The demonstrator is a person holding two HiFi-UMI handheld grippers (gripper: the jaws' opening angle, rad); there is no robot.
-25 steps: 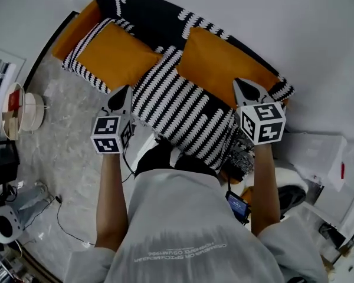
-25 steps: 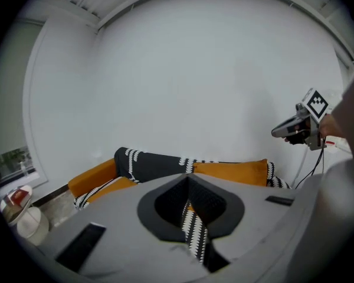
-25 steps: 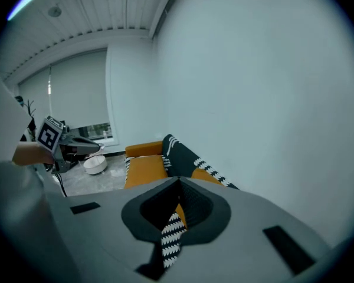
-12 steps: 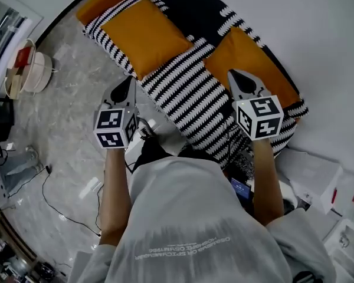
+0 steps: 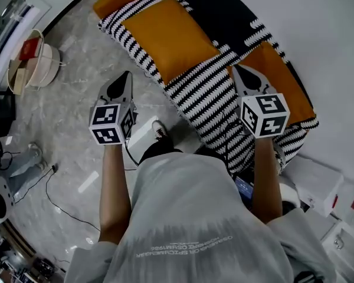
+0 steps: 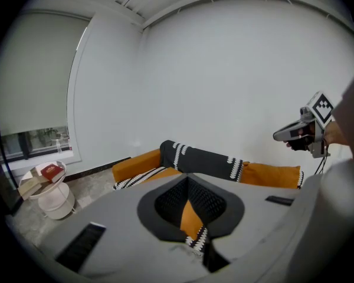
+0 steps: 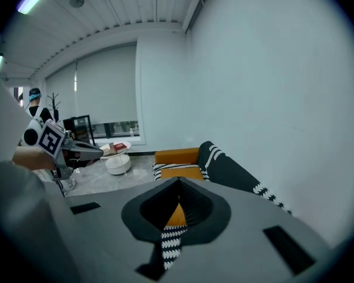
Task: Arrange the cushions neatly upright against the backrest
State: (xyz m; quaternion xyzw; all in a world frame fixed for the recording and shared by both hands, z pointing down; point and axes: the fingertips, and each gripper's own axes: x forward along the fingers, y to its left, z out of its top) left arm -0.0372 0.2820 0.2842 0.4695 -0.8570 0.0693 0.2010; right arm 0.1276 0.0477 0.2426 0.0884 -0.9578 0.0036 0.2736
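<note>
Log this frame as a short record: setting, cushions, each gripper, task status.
Setting: striped sofa with dark backrest; round white side table on the floor
Cushions: two orange, far cushion and near cushion, both seemingly flat on the seat
Left gripper: shut, empty, over the floor
Right gripper: shut, empty, over the seat beside the near cushion
Status: cushions not yet upright
</note>
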